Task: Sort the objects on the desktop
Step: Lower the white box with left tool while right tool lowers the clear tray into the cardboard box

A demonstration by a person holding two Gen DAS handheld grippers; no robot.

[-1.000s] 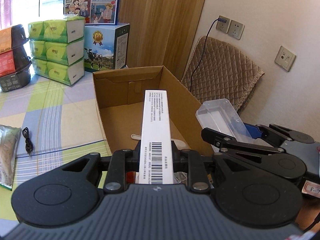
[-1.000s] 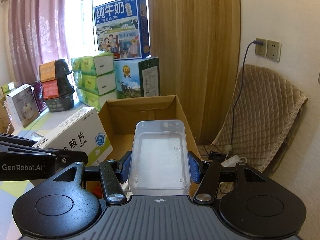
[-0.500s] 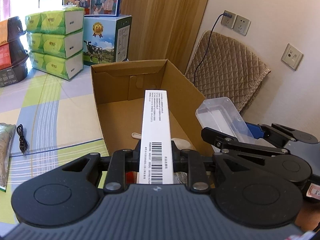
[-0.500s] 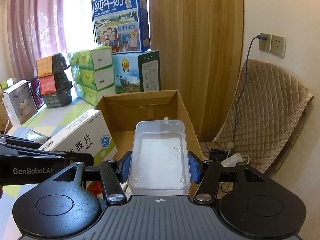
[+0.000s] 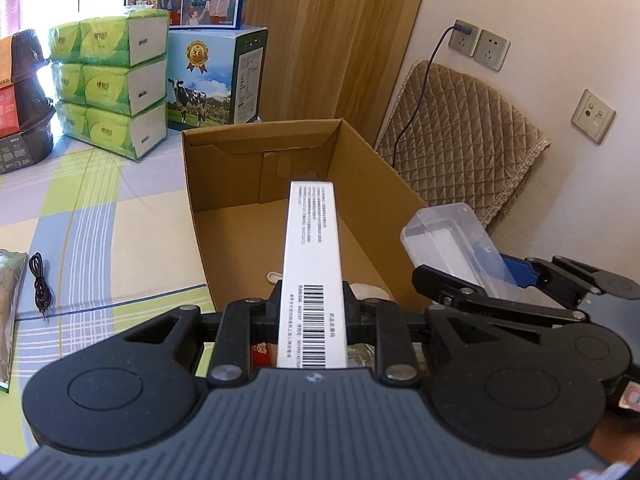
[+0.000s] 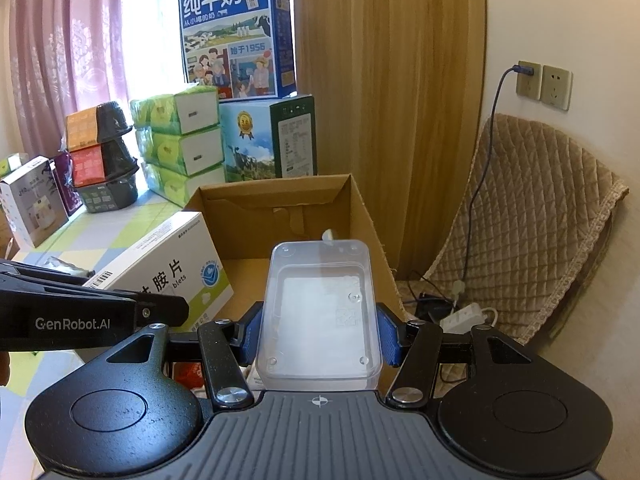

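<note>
My left gripper (image 5: 313,316) is shut on a long white medicine box (image 5: 312,268) with a barcode, held above the near end of an open cardboard box (image 5: 224,168). My right gripper (image 6: 320,336) is shut on a clear plastic container (image 6: 320,308), held just over the cardboard box's (image 6: 280,204) right wall. In the left wrist view the clear container (image 5: 452,244) shows at the right. In the right wrist view the medicine box (image 6: 172,276) shows at the left. A few small items lie on the carton's floor under the grippers, mostly hidden.
Green tissue packs (image 5: 112,80), milk cartons (image 5: 212,80) and stacked dark bowls (image 5: 24,96) stand at the back of the checked tablecloth. A black cable (image 5: 40,284) lies at the left. A quilted chair cover (image 5: 456,136) and wall sockets (image 5: 478,44) are to the right.
Both grippers have moved slightly forward and down toward the cardboard box, still holding their objects; the carton looks a little nearer in both views.
</note>
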